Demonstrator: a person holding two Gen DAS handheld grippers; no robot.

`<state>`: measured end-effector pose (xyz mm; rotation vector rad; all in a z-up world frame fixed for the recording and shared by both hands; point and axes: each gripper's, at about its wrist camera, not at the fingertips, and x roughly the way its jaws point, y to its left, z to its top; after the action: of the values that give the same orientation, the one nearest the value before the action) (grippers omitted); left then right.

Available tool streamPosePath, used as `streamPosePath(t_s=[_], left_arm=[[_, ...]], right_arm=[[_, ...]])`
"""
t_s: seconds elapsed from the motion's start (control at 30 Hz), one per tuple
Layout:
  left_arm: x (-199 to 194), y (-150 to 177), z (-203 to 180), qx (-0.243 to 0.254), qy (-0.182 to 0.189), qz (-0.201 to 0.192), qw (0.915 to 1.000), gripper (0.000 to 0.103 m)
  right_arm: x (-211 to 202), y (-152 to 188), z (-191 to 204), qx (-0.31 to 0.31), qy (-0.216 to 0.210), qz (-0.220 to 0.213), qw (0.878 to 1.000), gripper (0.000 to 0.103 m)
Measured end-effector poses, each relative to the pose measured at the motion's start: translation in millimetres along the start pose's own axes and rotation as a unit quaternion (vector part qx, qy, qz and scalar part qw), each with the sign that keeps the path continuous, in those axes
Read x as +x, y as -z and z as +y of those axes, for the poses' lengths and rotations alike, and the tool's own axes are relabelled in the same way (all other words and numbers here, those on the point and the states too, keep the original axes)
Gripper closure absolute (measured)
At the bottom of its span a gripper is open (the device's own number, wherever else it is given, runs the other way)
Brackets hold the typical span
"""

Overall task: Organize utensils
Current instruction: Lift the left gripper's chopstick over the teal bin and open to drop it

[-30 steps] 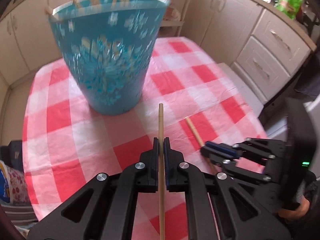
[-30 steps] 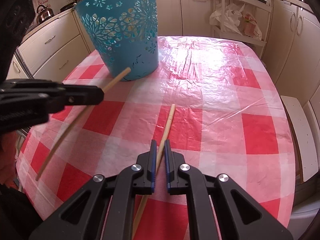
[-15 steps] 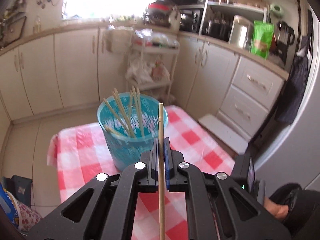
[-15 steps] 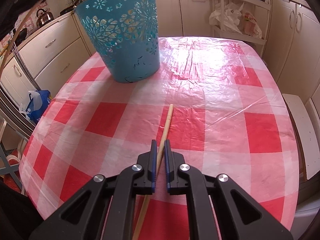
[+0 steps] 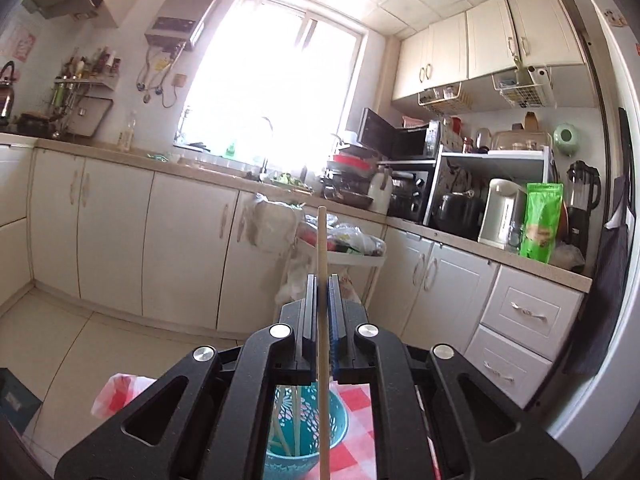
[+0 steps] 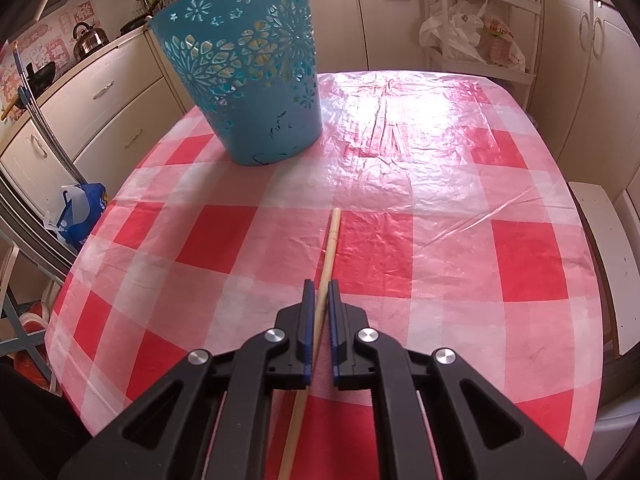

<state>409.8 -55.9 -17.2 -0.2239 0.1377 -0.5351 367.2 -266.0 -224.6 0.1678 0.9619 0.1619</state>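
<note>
The left black two-finger gripper (image 5: 321,280) is closed tight on a long thin wooden chopstick (image 5: 322,248). The stick stands straight up and down between the two jaws, and its top pokes out past the tips. This gripper is up high and points level across the kitchen, at the cream cupboards (image 5: 120,240) and the bright window (image 5: 272,80). Down low, seen through the gaps in the gripper, is the blue plastic basket with flower-shaped holes (image 5: 336,428). More wooden sticks (image 5: 296,420) lean inside it. The lower end of the held chopstick hangs in front of the basket's open top in this view, but I cannot tell if it is inside yet. The right black two-finger gripper (image 6: 320,286) points down at the round table with a red and white checked plastic cloth (image 6: 440,240). Its jaws are closed narrow on a second wooden chopstick (image 6: 330,240). That stick lies slanted and runs out in front of the tips toward the middle of the table. In the right view, the blue basket (image 6: 248,80) stands at the far left part of the table, near the edge. The cloth between this stick and the basket is bare. The right side of the table is bare too, all the way to its curved edge.
</note>
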Motion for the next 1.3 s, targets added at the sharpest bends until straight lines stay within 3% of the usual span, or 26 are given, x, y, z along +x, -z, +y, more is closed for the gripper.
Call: streamPosePath(t_s=[0.3,0.47,0.87,1.3], left_arm=[[32.9,9.4,10.3,-0.039,-0.073,-0.048,0.9954,0.098],[43.4,16.2,9.7,-0.023,-0.112,-0.069,0.9911,0.098],[70.9,53.7,14.3,0.009,-0.147,-0.015,0.9890,0.098],[72.5,59.1,10.8,0.017,-0.130,0.032,0.9909,0.098]], right_arm=[[-5.9,-1.6,-5.5,0.017,-0.017,-0.009,1.000,0.096],[-6.5,-1.4,-10.2,0.024,-0.021,-0.009,0.999,0.096],[-9.9,-2.9,-11.0,0.029,-0.025,-0.016,0.999,0.096],[-13.5,-5.8,-11.1,0.031,-0.033,-0.022,0.999,0.096]])
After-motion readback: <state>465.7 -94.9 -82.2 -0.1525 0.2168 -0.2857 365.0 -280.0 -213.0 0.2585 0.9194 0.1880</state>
